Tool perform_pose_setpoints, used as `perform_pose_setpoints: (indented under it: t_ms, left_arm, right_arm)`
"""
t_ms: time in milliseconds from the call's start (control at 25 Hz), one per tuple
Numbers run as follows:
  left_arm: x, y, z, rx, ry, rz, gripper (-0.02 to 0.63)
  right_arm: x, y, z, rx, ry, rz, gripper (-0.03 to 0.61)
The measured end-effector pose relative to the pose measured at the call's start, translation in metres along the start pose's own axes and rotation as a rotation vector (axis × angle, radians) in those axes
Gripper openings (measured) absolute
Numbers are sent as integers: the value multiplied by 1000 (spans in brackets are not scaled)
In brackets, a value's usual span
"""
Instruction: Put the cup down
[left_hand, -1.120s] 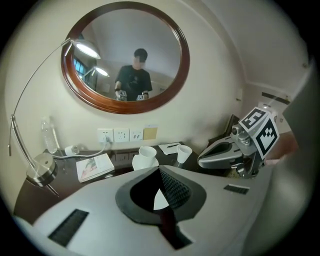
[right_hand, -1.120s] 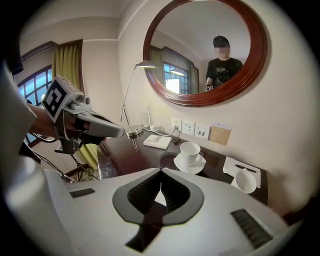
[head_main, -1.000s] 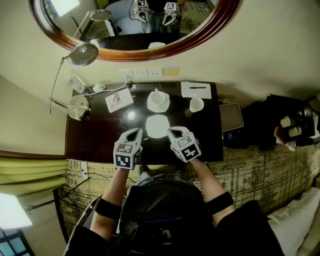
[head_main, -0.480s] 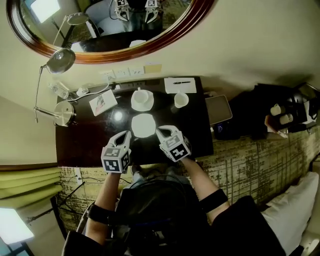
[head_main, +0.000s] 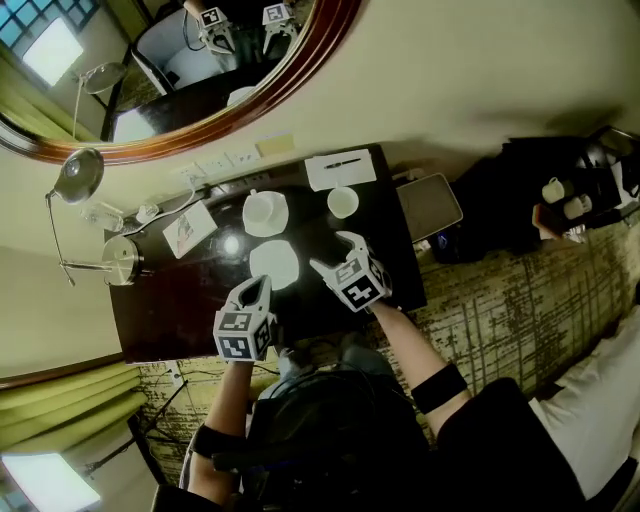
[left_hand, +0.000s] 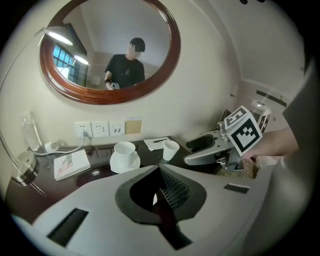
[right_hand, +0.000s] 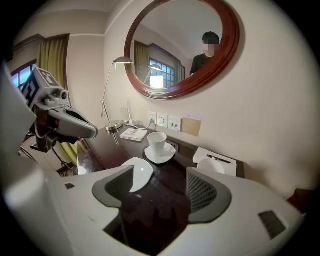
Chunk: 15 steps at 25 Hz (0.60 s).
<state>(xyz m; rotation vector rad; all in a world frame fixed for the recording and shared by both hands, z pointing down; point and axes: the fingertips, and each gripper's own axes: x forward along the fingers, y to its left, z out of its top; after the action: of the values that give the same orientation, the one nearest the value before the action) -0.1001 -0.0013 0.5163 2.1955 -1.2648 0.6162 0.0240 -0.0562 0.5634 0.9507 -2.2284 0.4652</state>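
On the dark desk (head_main: 180, 300) a white cup (head_main: 263, 207) stands on its saucer. A second, loose white cup (head_main: 342, 202) stands to its right beside a notepad with a pen (head_main: 341, 170). An empty white saucer (head_main: 273, 265) lies nearer me. My right gripper (head_main: 335, 255) hovers between the empty saucer and the loose cup. Its jaws have just been opening, and in the right gripper view it (right_hand: 160, 185) is open with only the desk between its jaws. My left gripper (head_main: 255, 290) is shut and empty just left of the empty saucer, and it (left_hand: 160, 192) also looks shut in its own view.
A desk lamp (head_main: 120, 258) and a booklet (head_main: 187, 228) stand at the desk's left. Wall sockets (left_hand: 100, 129) and an oval mirror (head_main: 200, 90) are behind. A grey tray (head_main: 428, 207) sits off the desk's right end, with patterned carpet (head_main: 520, 300) beyond.
My right gripper's jaws have opened from shut and it has shifted right, toward the loose cup. My left gripper has drawn slightly toward the desk's near edge. The head view has tilted.
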Motion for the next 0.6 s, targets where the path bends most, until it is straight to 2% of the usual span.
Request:
perform_pose_setpoints:
  t_ms: [120,280,440,600]
  left_arm:
    - [21,-14,8,13,3,1,-11]
    - [51,-34,21,65,6,8,-11]
    - [81,-35,34,83,0,50,-11]
    - [111,-39,39,78,5,60,-11]
  right_arm:
    - [8,-33,1,-17,9,-20,429]
    - [20,-76,6,-44,28,-49,501]
    - [40,-101,11,-96,66,-38,538]
    - [59,-119,7,-121,109,12,546]
